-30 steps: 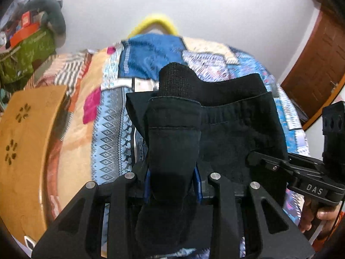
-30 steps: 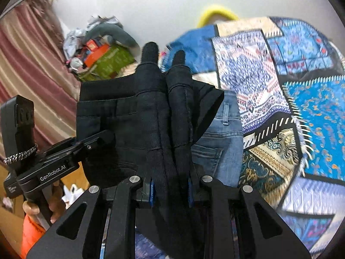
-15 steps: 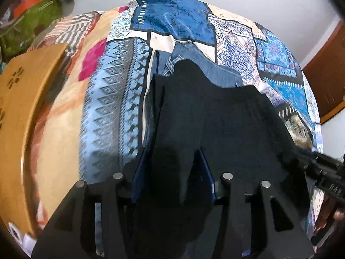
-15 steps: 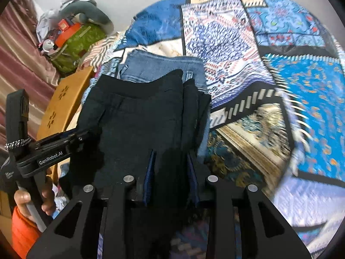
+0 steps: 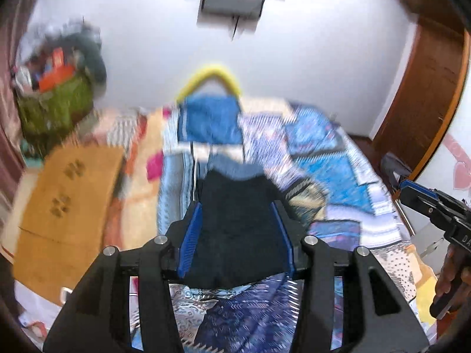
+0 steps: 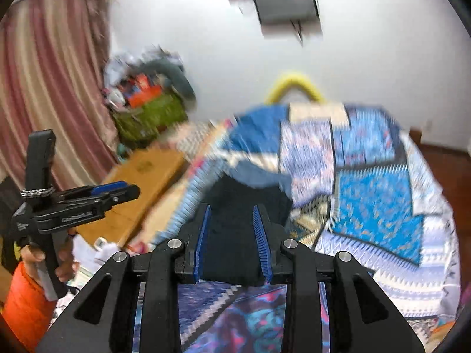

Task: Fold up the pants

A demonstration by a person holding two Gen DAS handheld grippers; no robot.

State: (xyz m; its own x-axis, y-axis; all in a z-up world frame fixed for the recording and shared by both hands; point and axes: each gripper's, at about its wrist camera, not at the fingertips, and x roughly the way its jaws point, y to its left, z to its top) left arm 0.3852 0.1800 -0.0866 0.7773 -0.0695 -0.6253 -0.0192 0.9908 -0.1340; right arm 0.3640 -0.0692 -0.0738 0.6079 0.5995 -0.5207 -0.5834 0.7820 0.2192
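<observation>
Folded pants released, both grippers clear.
Black pants (image 5: pixel 241 223) lay centre frame on the bed (image 5: pixel 347 164) atop jeans (image 5: pixel 235 170); left gripper (image 5: pixel 240 235) and right gripper (image 6: pixel 232 235) fingers apart, empty. Risk: the loose stack could slide.

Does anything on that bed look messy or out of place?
Nothing stands out. The black pants lie folded on the patterned bedspread, overlapping blue jeans behind them. Both views are blurred, so small wrinkles can't be judged.
</observation>
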